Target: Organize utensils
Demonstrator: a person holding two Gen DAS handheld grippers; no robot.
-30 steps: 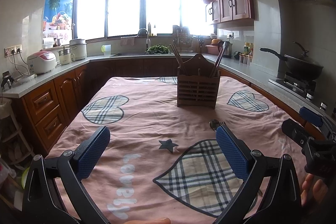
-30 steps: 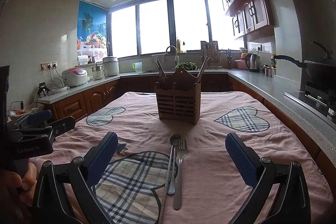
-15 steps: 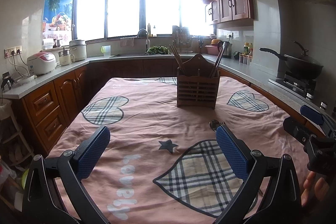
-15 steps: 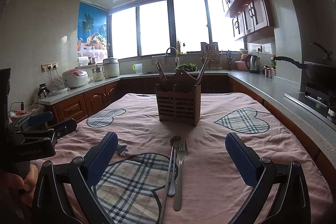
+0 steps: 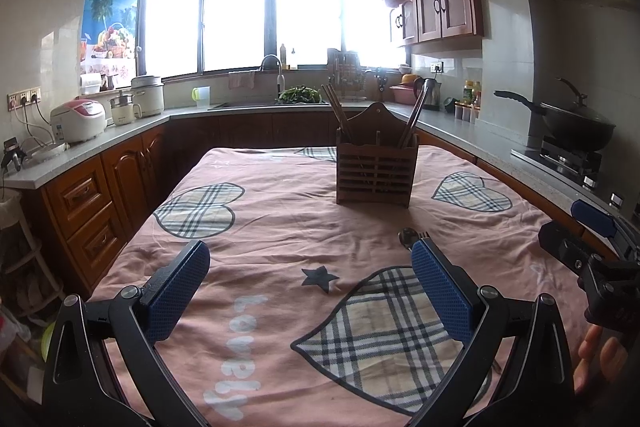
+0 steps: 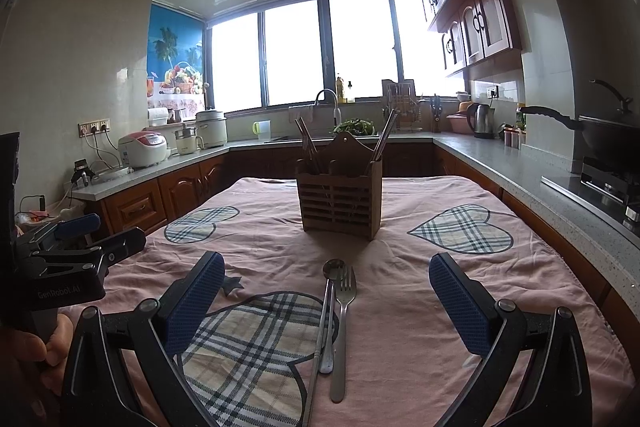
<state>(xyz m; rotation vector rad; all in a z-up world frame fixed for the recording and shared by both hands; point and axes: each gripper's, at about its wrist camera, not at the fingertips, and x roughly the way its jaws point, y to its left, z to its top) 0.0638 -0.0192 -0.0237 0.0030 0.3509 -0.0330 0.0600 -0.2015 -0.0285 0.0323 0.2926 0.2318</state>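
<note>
While the fork (image 6: 345, 323), spoon (image 6: 330, 311) and chopstick (image 6: 318, 351) lie together before the wooden utensil holder (image 6: 338, 201), left gripper (image 5: 310, 291) and right gripper (image 6: 326, 301) both hover with fingers wide apart.

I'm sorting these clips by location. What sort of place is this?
A home kitchen, it seems: a sink tap under the windows, a wok on a gas stove, a rice cooker on the counter, and wooden wall cabinets.
</note>
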